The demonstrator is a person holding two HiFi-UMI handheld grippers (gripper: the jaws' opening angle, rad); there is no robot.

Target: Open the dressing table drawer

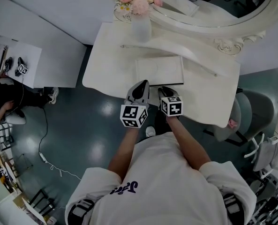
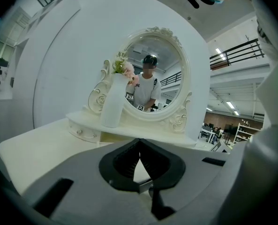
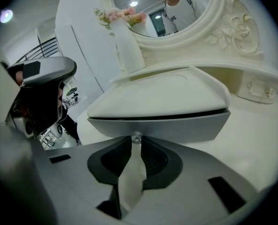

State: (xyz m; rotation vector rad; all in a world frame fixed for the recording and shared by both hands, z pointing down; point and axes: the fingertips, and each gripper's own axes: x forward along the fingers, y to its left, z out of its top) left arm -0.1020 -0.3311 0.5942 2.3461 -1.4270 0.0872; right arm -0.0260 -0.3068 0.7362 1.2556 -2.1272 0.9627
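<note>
The white dressing table [image 1: 110, 55] lies below me with its drawer front [image 3: 176, 125] facing the right gripper. A small clear knob [image 3: 136, 137] sits in the middle of that front. My right gripper [image 3: 136, 142] is shut on the knob, its jaw tips pinching it from both sides. In the head view the right gripper [image 1: 165, 92] meets the table's front edge by a raised panel [image 1: 160, 71]. My left gripper [image 1: 139, 89] hovers beside it over the tabletop, jaws shut on nothing [image 2: 139, 140].
A white vase of pink flowers [image 1: 141, 25] stands at the back left of the tabletop before the oval mirror [image 2: 153, 78]. A small knobbed drawer [image 2: 80, 131] sits under the mirror shelf. A grey chair [image 1: 251, 116] stands to the right of the table.
</note>
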